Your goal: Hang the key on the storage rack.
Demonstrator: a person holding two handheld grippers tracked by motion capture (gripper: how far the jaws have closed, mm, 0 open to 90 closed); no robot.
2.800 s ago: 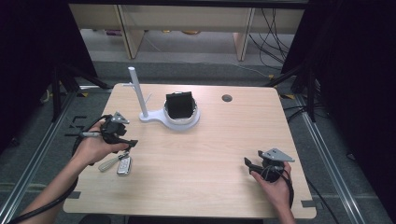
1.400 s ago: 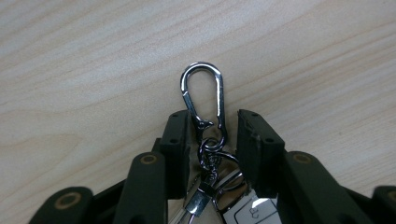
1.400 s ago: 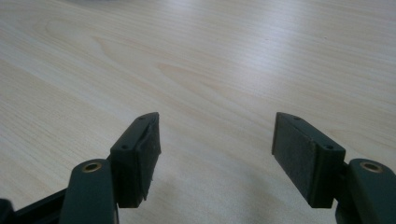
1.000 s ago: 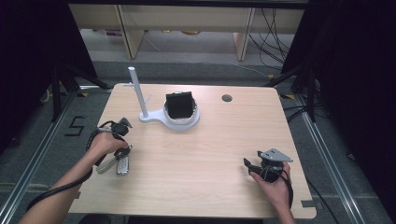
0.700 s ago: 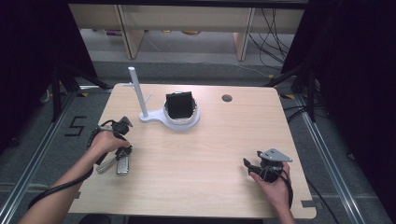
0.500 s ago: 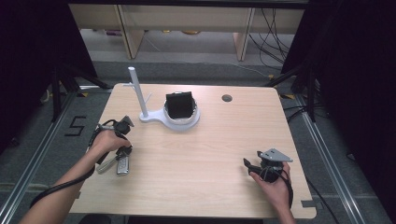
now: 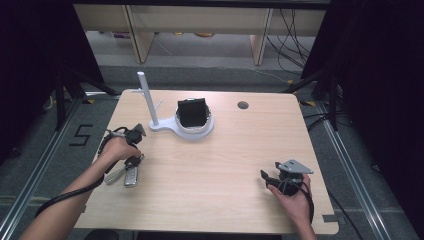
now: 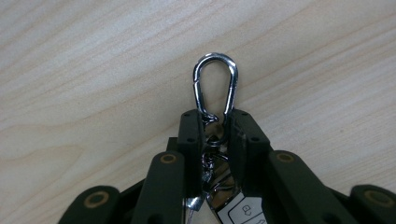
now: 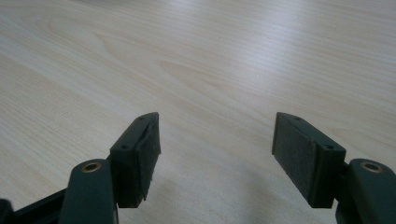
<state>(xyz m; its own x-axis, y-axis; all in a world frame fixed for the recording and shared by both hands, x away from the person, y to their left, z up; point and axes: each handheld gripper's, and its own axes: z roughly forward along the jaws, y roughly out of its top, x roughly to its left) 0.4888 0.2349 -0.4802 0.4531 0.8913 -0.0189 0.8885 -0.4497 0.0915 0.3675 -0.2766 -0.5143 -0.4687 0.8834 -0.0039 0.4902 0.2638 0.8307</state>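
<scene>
Starting at the left of the high view, the left gripper (image 7: 134, 161) points down at the light wooden table (image 7: 220, 165), the person's left hand (image 7: 117, 148) wrapped round it, forearm coming in from the bottom left corner. Just below it on the table lies the key fob (image 7: 131, 176) with its metal bits. In the left gripper view the jaws are drawn close together around the neck of a silver clip (image 8: 215, 83), right at the swivel; the clip's loop sticks out past the tips, over the wood, and the key fob (image 8: 240, 209) peeks up at the bottom edge between the jaws. Whether the pads actually touch the metal, I cannot tell.

Moving to the upper middle of the high view: a white stand (image 7: 172, 120) with an upright post, and a black box (image 7: 192, 112) sitting in its round base. Further right, a small dark hole (image 7: 243, 105) in the tabletop.

Lower right now: the right gripper (image 7: 267, 177) in the right hand (image 7: 294, 200), well apart from everything. In the right gripper view its jaws stand wide apart, nothing between them but bare wood.
</scene>
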